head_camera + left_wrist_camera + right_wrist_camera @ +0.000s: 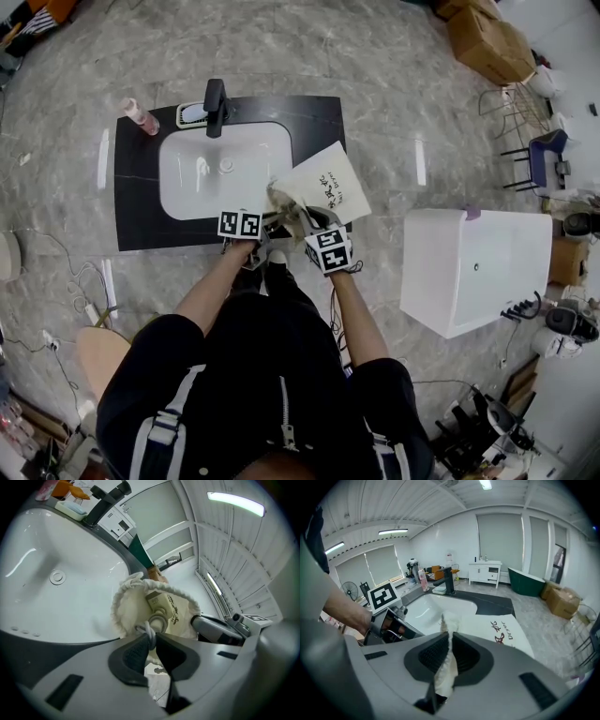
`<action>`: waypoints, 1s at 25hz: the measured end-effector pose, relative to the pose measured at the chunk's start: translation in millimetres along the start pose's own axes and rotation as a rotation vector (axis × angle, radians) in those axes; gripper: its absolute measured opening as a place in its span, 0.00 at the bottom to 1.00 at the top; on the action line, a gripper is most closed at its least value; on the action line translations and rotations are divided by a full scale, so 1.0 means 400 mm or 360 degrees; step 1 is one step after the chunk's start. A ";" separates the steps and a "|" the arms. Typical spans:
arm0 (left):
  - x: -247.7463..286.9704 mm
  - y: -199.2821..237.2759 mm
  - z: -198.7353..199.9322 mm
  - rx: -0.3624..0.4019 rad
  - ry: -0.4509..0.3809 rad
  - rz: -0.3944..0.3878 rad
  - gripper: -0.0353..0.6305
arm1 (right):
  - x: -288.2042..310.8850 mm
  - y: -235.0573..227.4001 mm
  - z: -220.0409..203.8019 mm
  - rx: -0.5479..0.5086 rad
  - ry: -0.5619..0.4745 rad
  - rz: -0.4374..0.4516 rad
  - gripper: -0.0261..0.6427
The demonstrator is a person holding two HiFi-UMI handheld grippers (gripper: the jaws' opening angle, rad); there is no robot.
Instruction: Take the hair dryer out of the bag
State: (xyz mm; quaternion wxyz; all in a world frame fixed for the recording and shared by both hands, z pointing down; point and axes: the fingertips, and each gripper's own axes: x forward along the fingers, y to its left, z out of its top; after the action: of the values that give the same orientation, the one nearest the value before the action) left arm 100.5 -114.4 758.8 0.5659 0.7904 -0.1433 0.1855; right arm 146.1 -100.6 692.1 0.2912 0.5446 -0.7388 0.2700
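Note:
A cream drawstring bag with black print lies on the black counter at the sink's right edge, its mouth towards me. In the left gripper view the bag gapes open. The pale hair dryer with its label shows inside. My left gripper is shut on a pale twisted cord at the bag's mouth. My right gripper is shut on the cloth rim of the bag. In the head view the left gripper and the right gripper meet at the bag's near end.
A white sink is set in the counter, with a black faucet, a soap dish and a pink bottle behind it. A white cabinet stands to the right. Cardboard boxes sit at the far right.

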 end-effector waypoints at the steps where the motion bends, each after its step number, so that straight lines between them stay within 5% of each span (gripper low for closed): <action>1: -0.005 0.001 -0.002 -0.0002 -0.0002 0.0002 0.15 | 0.000 0.000 0.000 -0.0001 0.0000 -0.0003 0.10; 25: -0.099 0.037 -0.028 -0.0023 -0.0048 0.0026 0.15 | 0.009 0.007 -0.012 -0.0005 0.0025 0.0012 0.09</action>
State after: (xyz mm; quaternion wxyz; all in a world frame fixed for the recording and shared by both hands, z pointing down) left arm 57.3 -107.8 756.2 0.5678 0.7879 -0.1595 0.1772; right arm 143.1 -98.6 697.7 0.2969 0.5391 -0.7390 0.2742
